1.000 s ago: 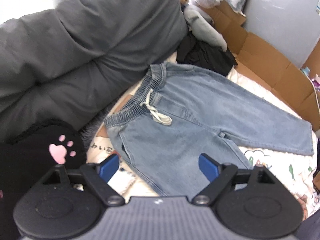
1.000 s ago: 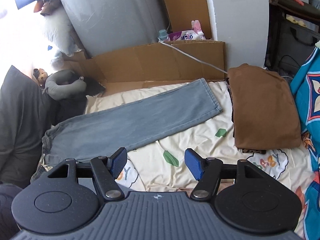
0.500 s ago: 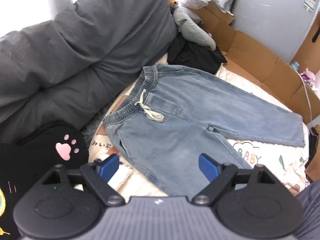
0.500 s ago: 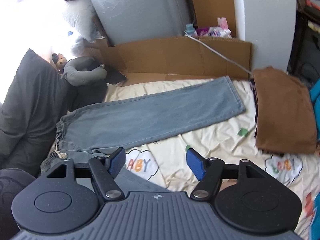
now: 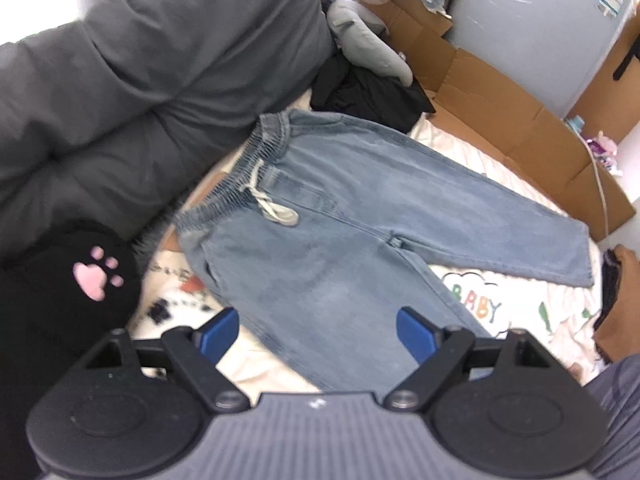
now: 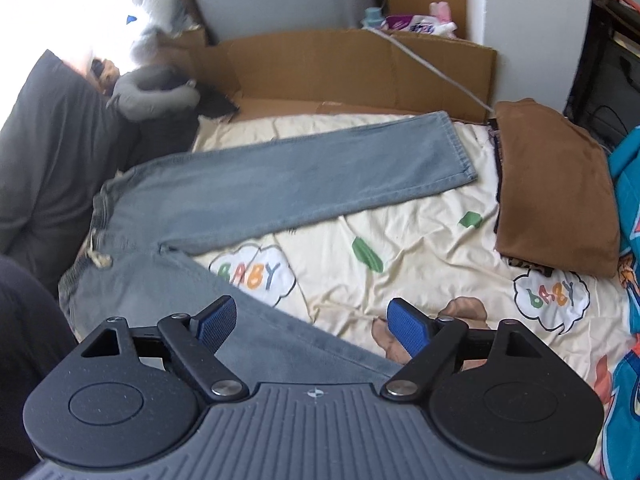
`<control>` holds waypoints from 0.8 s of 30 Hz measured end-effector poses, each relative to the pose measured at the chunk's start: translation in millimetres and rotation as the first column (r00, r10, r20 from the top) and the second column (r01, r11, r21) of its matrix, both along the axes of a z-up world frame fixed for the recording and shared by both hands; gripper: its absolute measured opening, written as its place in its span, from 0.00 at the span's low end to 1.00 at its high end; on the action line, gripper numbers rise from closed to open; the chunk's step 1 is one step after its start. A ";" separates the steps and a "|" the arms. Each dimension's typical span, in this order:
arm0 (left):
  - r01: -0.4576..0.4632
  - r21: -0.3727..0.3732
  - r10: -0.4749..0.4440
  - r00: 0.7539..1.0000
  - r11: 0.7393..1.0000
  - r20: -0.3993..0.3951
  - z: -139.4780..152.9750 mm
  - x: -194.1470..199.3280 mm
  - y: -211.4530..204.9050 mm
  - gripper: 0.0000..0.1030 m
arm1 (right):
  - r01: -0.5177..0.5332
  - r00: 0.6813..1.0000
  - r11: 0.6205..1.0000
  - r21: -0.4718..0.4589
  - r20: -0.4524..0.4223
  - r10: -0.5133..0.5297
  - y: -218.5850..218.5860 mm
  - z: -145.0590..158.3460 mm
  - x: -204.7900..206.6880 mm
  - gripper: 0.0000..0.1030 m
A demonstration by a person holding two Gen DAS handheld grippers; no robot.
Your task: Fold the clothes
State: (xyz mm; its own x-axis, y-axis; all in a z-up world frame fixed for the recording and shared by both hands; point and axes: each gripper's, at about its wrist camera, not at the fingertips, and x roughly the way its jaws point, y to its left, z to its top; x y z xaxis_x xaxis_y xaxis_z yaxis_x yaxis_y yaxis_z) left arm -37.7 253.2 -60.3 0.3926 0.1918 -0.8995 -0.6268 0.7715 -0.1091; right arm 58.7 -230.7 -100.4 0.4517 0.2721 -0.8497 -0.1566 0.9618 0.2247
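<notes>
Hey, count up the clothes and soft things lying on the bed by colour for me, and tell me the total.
Blue: 1, the jeans spread flat on the sheet.
Brown: 1, the folded brown garment past the leg hem.
Black: 2, the black garment above the waistband and the paw-print garment.
Grey: 2, the grey duvet and the grey neck pillow.
Total: 6.

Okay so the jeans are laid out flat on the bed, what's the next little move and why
Probably lower the right gripper onto the near leg of the jeans and pinch its edge, to fold it over the far leg. Both the right and the left gripper are open and empty, and the legs lie spread apart on the sheet.
</notes>
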 end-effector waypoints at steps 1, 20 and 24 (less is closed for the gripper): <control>-0.007 -0.004 0.007 1.000 1.000 0.000 -5.6 0.4 0.1 0.85 | -0.007 1.000 1.000 -0.005 -0.009 0.007 1.3 -4.7 -0.9 0.85; -0.020 -0.068 0.014 0.997 0.998 -0.082 -107.8 0.0 15.3 0.82 | -0.284 0.950 0.947 -0.153 -0.177 0.256 70.5 -84.2 -13.4 0.84; 0.050 -0.063 -0.058 0.991 0.997 -0.120 -132.2 4.3 10.5 0.82 | -0.319 0.938 0.933 -0.166 -0.197 0.286 82.4 -100.0 -13.8 0.85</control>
State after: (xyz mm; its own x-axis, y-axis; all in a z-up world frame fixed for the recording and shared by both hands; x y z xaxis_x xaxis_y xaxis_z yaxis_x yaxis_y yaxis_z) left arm -33.4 263.7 -192.5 0.2882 0.1178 -0.9503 -0.5959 0.7989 -0.0817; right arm 45.0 -148.3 -200.3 0.2209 0.1973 -0.9551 -0.4232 0.9017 0.0884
